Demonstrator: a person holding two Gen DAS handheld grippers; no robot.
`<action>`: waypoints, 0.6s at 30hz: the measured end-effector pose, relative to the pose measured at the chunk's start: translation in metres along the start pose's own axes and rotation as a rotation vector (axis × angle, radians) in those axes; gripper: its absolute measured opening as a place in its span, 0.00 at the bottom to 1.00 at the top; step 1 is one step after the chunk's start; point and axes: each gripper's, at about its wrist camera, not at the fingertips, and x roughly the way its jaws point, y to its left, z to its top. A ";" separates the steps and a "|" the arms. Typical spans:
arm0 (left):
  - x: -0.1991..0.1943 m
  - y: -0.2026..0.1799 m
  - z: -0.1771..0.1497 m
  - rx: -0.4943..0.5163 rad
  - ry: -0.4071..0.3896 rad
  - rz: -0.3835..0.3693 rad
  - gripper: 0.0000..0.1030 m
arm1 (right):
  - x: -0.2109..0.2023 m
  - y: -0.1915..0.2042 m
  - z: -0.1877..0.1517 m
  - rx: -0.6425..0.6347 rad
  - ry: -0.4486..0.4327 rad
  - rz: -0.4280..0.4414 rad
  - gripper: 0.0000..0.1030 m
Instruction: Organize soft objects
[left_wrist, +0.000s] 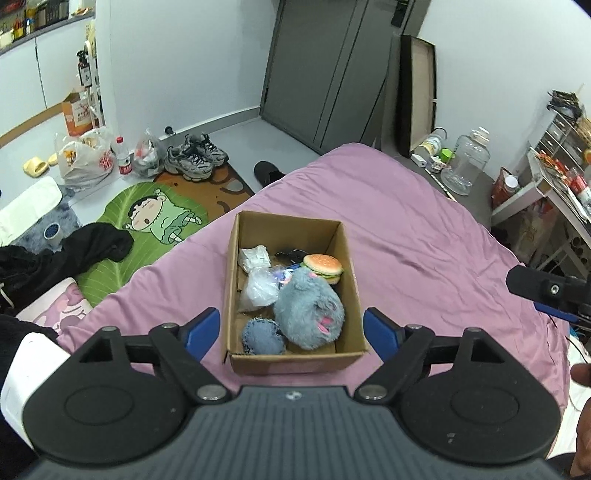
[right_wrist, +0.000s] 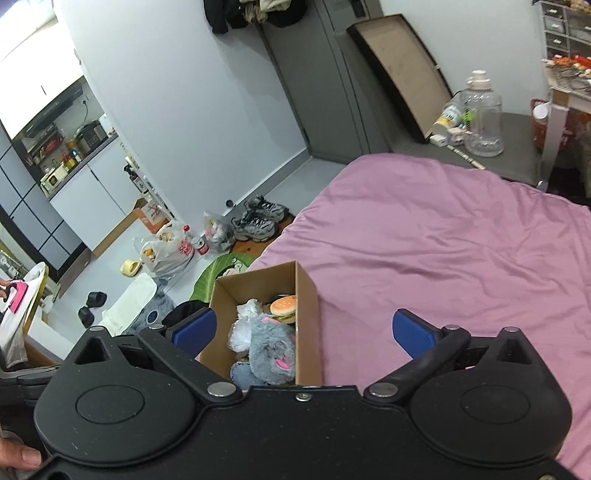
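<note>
An open cardboard box (left_wrist: 345, 240) sits on the purple bedsheet (left_wrist: 436, 236). Inside lie a fluffy grey-blue plush (left_wrist: 310, 306), a toy burger (left_wrist: 323, 267), a round denim piece (left_wrist: 263, 336) and clear plastic bags (left_wrist: 258, 290). My left gripper (left_wrist: 291, 330) hovers above the box's near end, open, its blue pads (left_wrist: 201, 330) apart on either side with nothing held. My right gripper (right_wrist: 303, 332) is open too and empty, above the box (right_wrist: 308, 314) and sheet; the plush (right_wrist: 269, 347) and burger (right_wrist: 283, 308) show below it. One finger of the right gripper (left_wrist: 546, 291) shows at the left view's right edge.
Left of the bed, the floor holds a green cartoon mat (left_wrist: 147, 218), black clothes (left_wrist: 74, 251), grey sneakers (left_wrist: 195, 157), plastic bags (left_wrist: 85, 158) and a bottle (left_wrist: 123, 155). A large clear jar (left_wrist: 467, 162) and a cluttered shelf unit (left_wrist: 554, 192) stand at the right. A grey door (left_wrist: 325, 70) is beyond.
</note>
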 end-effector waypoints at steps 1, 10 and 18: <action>-0.005 -0.003 -0.002 0.008 -0.006 0.000 0.85 | -0.005 -0.001 -0.002 0.002 -0.007 0.003 1.00; -0.039 -0.025 -0.015 0.064 -0.043 0.003 0.93 | -0.044 -0.010 -0.017 0.028 -0.053 0.057 1.00; -0.060 -0.036 -0.027 0.058 -0.070 -0.014 0.98 | -0.071 -0.015 -0.030 -0.004 -0.086 0.016 1.00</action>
